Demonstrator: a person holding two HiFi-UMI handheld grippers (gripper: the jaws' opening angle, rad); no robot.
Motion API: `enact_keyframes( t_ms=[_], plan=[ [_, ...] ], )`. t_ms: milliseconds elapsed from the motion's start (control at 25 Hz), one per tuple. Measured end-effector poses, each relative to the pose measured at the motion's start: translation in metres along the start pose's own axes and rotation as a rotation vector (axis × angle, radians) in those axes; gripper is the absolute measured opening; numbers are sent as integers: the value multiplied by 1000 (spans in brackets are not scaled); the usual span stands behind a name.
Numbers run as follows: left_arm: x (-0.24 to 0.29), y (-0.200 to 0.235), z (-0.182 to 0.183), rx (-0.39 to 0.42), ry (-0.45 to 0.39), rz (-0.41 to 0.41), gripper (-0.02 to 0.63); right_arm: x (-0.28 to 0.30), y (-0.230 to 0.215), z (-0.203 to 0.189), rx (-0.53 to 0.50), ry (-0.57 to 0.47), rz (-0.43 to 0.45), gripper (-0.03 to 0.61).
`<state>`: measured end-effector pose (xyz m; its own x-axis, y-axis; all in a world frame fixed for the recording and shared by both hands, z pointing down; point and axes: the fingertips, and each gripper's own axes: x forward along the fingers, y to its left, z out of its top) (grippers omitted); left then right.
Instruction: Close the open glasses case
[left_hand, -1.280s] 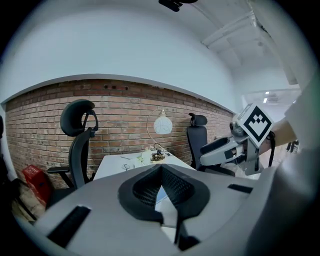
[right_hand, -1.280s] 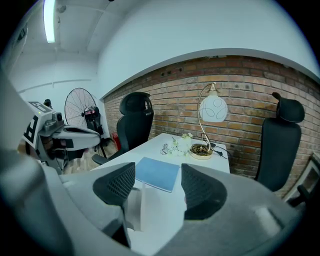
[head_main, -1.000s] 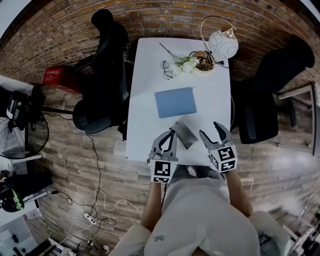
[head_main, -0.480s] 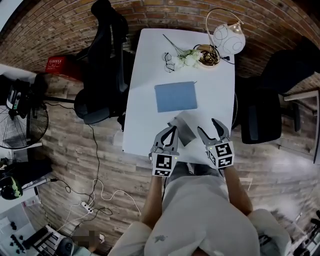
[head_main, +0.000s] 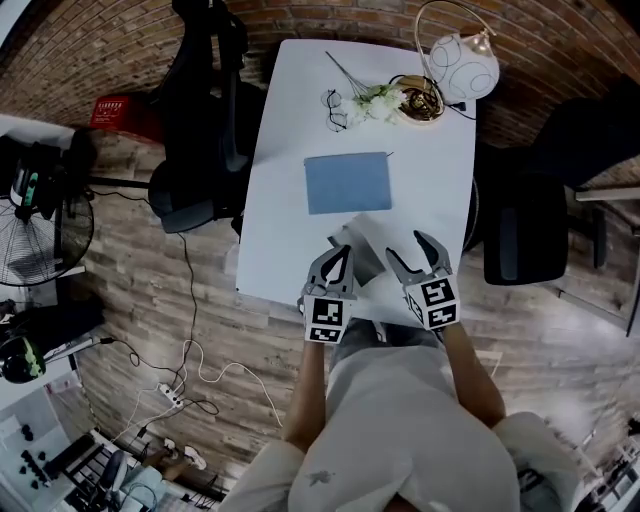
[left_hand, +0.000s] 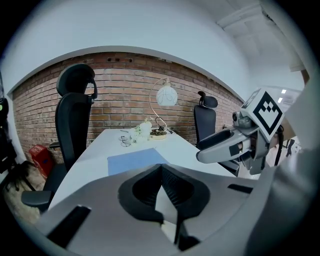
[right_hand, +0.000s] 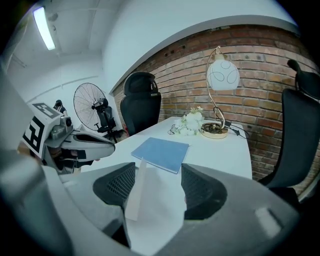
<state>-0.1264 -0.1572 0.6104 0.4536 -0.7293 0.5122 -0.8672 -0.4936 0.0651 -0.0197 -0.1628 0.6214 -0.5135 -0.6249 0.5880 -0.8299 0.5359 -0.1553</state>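
The open glasses case (head_main: 364, 250) lies near the white table's (head_main: 280, 240) front edge, pale grey with its lid raised. In the right gripper view the lid (right_hand: 134, 192) stands edge-on between my right gripper's (right_hand: 157, 172) open jaws, close to the left jaw. From the head view the right gripper (head_main: 408, 250) sits just right of the case. My left gripper (head_main: 342, 254) is at the case's left edge, its fingertips together and holding nothing I can see. In the left gripper view the left gripper's (left_hand: 161, 167) pads meet at their tips.
A blue mat (head_main: 347, 183) lies mid-table beyond the case. Spectacles (head_main: 334, 108), white flowers (head_main: 378, 100) and a globe lamp (head_main: 462, 55) stand at the far end. Black office chairs (head_main: 200, 150) flank the table. A fan (head_main: 45, 245) and cables are on the floor at left.
The head view has shifted, so the table sits a little higher in frame. My right gripper has edged left, closer to the case. The left gripper stays at the case's left edge.
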Motion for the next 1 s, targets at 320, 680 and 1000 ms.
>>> enact_keyframes(
  t_ms=[320,680,1000],
  plan=[
    [11,-3,-21,-13,50,-3,5,14,1,-12,-8,34,37,290],
    [23,-11,-42,-20,93,-24,5,25,-2,-29,1,69,35,290],
    [32,-18,-52,-14,121,-38,5,31,-3,-43,-1,92,35,290]
  ],
)
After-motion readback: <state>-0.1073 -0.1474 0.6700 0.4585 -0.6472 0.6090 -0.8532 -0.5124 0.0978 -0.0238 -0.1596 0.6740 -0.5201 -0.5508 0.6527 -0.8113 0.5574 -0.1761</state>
